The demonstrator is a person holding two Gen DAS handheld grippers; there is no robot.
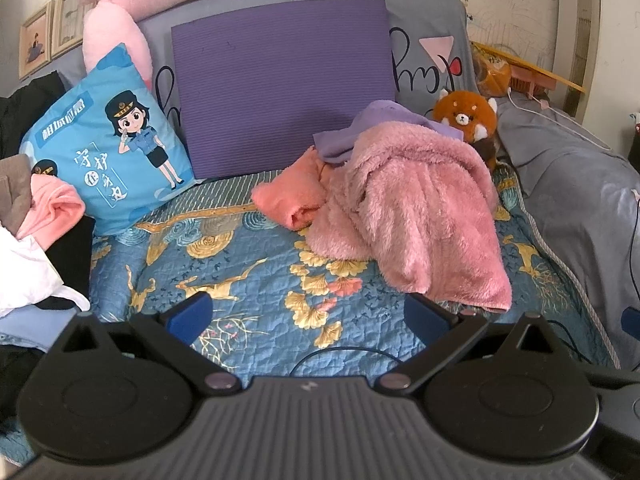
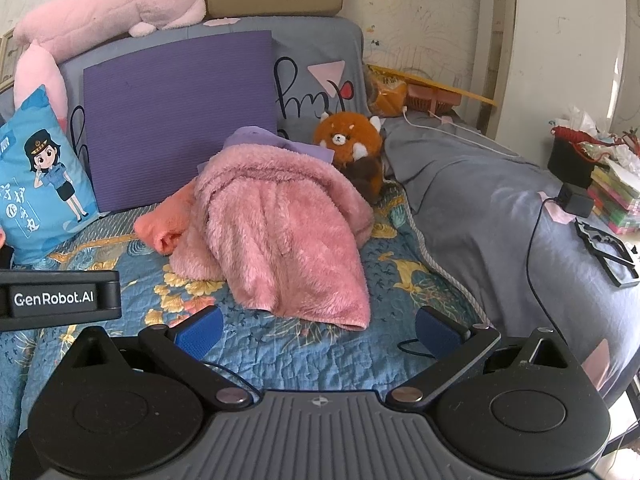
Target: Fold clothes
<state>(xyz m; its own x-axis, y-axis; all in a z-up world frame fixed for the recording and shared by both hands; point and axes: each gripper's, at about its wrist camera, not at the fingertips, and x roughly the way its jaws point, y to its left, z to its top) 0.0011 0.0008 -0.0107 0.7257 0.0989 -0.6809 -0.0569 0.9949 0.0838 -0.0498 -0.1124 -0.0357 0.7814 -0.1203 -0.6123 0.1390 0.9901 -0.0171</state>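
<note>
A fluffy pink garment lies heaped on the blue patterned quilt. A salmon fleece piece sticks out at its left, and a lilac cloth lies under its far side. My left gripper hovers over the quilt in front of the heap, open and holding nothing. My right gripper is open too, just short of the pink garment's near hem. The left gripper's black body shows at the left edge of the right wrist view.
A blue cartoon pillow, a purple mat and a pink plush line the back. A red panda toy sits behind the heap. More clothes pile up at left. A grey duvet with cables lies at right.
</note>
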